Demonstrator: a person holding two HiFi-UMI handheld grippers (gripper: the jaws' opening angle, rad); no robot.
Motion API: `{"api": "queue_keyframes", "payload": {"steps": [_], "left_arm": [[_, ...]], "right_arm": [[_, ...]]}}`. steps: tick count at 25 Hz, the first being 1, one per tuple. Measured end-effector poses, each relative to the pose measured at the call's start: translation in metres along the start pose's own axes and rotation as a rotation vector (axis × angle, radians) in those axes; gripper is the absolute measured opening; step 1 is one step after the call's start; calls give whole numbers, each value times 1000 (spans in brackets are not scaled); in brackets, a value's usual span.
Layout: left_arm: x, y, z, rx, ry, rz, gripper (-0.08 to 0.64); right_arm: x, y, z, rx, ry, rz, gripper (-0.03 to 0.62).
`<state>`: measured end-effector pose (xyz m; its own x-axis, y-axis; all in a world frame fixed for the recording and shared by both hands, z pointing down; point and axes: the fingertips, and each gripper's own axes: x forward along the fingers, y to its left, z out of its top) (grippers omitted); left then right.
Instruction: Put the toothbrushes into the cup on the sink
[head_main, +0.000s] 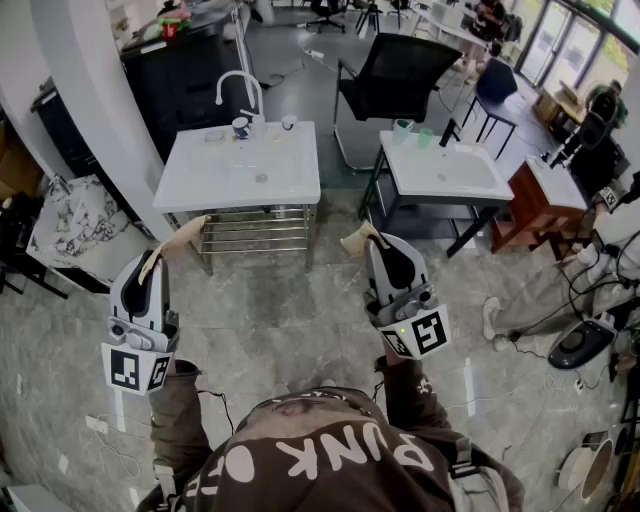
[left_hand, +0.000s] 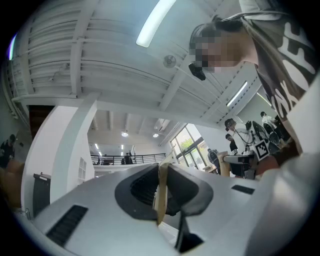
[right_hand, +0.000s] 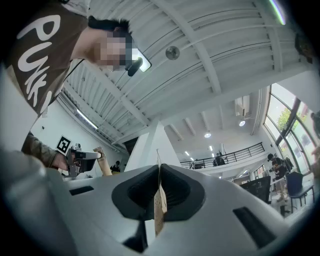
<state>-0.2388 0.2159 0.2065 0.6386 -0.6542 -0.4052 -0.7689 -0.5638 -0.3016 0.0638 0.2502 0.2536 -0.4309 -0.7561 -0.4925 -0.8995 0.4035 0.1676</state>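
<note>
Toothbrushes: can't pick them out anywhere. Something small and pale lies on the back ledge of the left sink (head_main: 240, 168), too small to tell what. Both gripper views look up at the ceiling (left_hand: 100, 55), so neither shows a sink. The right edge of the head view is furniture and cables, hard to read.

Room: open stone floor (head_main: 270, 310) lies between the person (head_main: 330, 455) and both sinks. The left sink has a wire rack (head_main: 255, 232) under it. The right sink (head_main: 445, 172) stands beside it with a gap between, and an office chair (head_main: 390, 75) sits behind that gap.

Left gripper (head_main: 186, 236) and right gripper (head_main: 357, 238): both clenched, tan pads pressed together, empty, noses tilted up. In the head view the left tip shows just below the left sink's front edge. The right tip shows below the gap between the sinks.

Cups: a dark cup (head_main: 241, 127) stands beside the white faucet (head_main: 240, 90) at the back of the left sink, with a second cup (head_main: 289, 122) to its right. Two greenish cups (head_main: 403, 130) stand on the right sink's back edge. All are well apart from both grippers, on the far side of the basins.
</note>
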Motion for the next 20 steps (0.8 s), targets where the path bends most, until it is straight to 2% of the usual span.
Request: {"api": "queue_keyframes", "payload": {"steps": [7, 12, 20], "left_arm": [[4, -5, -2, -2, 4, 1, 51], [7, -6, -6, -3, 10, 0, 51], [14, -7, -9, 2, 17, 3, 51]], "right_arm": [[-3, -6, -3, 4, 7, 1, 21], [0, -5, -9, 50, 11, 33, 28], [5, -9, -13, 38, 12, 45, 26]]}}
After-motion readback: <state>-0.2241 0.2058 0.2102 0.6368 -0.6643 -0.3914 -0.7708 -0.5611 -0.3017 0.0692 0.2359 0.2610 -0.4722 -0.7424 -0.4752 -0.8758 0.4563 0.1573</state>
